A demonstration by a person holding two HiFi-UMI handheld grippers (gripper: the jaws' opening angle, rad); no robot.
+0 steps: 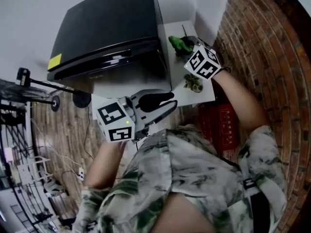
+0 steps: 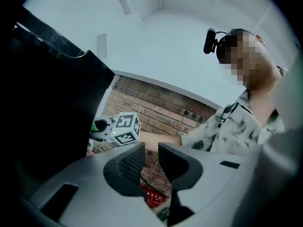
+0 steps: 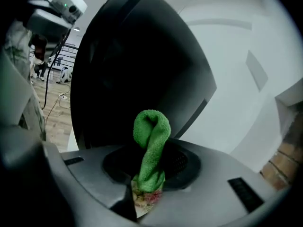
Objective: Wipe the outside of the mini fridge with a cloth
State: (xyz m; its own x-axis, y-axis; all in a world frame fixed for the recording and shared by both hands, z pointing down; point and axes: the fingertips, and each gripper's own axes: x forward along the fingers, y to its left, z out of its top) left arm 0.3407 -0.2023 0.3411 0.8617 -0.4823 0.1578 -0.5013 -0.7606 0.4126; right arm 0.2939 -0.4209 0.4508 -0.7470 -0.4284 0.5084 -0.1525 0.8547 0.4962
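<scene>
So the black mini fridge [image 1: 109,25] sat against the far wall with a white table [image 1: 175,30] tucked in on its right. The right gripper [image 3: 150,171] had its jaws clamped on a green cloth [image 3: 151,141], bunched up and poking out the front, just beside the fridge's right side. Couldn't tell if it was actually touching. The left gripper [image 2: 150,162] hung nearer, in front of the fridge, jaws a little apart with nothing in them. The brick wall [image 1: 257,42] was off to the right.

mini fridge [image 1: 107,28] left, brick wall [image 1: 262,42] right
</scene>
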